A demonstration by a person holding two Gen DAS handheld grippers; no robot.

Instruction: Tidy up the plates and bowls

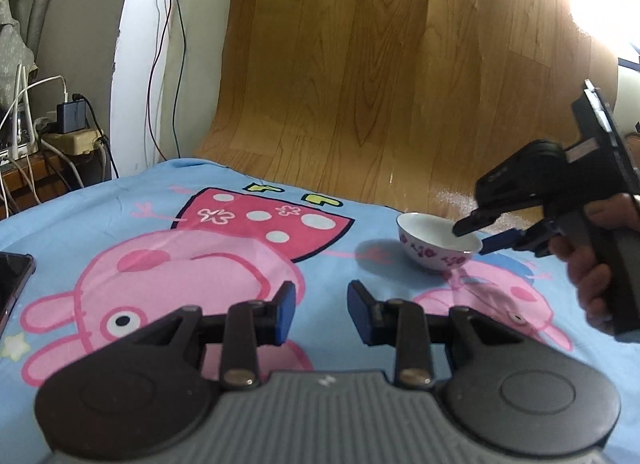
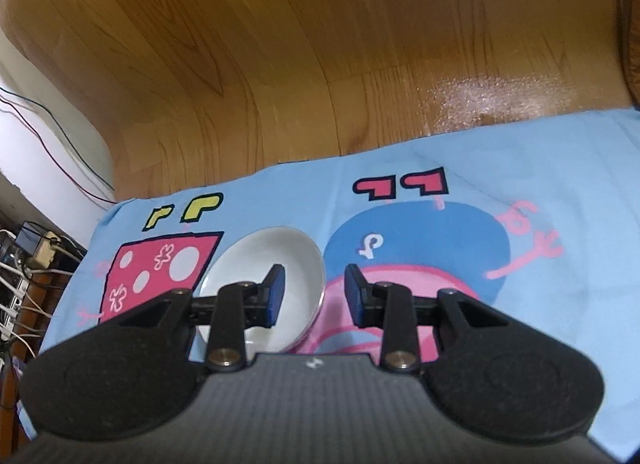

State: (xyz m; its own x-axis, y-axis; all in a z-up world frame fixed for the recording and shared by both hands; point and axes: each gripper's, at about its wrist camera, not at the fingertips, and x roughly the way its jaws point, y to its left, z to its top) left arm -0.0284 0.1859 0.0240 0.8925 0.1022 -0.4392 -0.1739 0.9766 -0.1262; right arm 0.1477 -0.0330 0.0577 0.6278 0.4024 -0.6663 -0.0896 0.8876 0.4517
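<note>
Blue cartoon blanket (image 1: 100, 200) covers the bed. Left gripper (image 1: 320, 314) hangs over it, partly spread, holding nothing. Farther off, the right gripper (image 1: 474, 238) straddles the bowl's (image 1: 434, 252) rim, not squeezing. Only its own view shows the white inside; only the left view shows a phone (image 1: 12, 280) and the hand (image 1: 588, 264).

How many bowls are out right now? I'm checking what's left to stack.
1. A floral-patterned bowl stands on the blue cartoon blanket near its far edge, with the right gripper at its rim. Others may lie outside both views.
</note>
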